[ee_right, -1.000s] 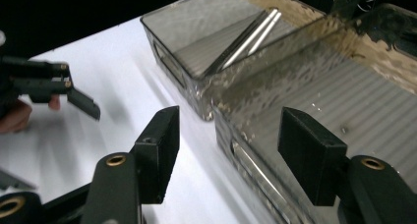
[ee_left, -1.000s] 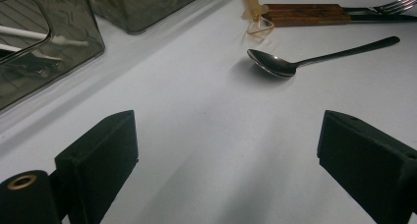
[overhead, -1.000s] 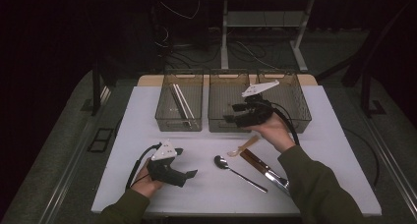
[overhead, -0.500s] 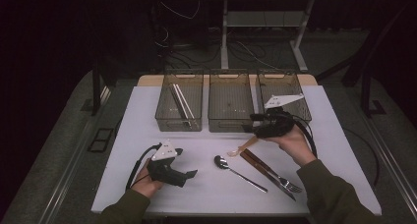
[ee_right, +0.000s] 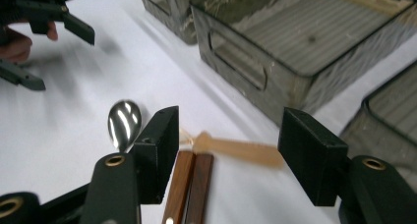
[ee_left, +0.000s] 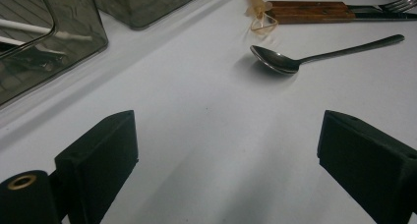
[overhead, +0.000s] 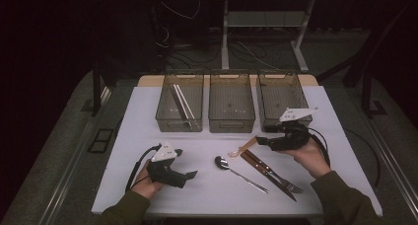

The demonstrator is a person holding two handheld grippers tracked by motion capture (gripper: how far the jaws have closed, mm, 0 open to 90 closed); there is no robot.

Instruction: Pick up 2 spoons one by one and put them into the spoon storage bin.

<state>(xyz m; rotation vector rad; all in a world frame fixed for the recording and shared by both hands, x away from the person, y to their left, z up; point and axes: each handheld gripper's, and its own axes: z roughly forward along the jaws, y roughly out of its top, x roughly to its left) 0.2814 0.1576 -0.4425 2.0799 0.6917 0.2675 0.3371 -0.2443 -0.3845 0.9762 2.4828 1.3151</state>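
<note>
1. Work surface: a white table point(overhead: 148, 116) stands in a dark room, with cables and a desk frame on the floor behind it.
2. Three clear bins sit in a row along the far edge. The left bin point(overhead: 180, 100) holds pale sticks point(overhead: 181, 100). The middle bin point(overhead: 231, 101) and the right bin point(overhead: 282, 97) show bare floors.
3. Cutlery lies near the front centre: a metal spoon point(overhead: 239, 171), a wood-handled knife point(overhead: 266, 173) and a wood-handled fork point(overhead: 273, 169). The two wooden handles lie side by side, touching.
4. A small translucent amber utensil point(overhead: 242, 150) lies just beyond the wooden handles, its end pointing toward the spoon bowl.
5. Right gripper point(overhead: 262, 141): held low over the table in front of the right bin. Its jaws stand apart and unloaded. In the right gripper view, the amber utensil point(ee_right: 236, 149) lies across the gap between the jaws, with no pad pressing on it.
6. Left gripper point(overhead: 191, 175): held near the front left of the table, well apart from the cutlery. Its jaws stand wide with nothing between them; in the left gripper view the spoon point(ee_left: 314, 54) lies ahead of them.
</note>
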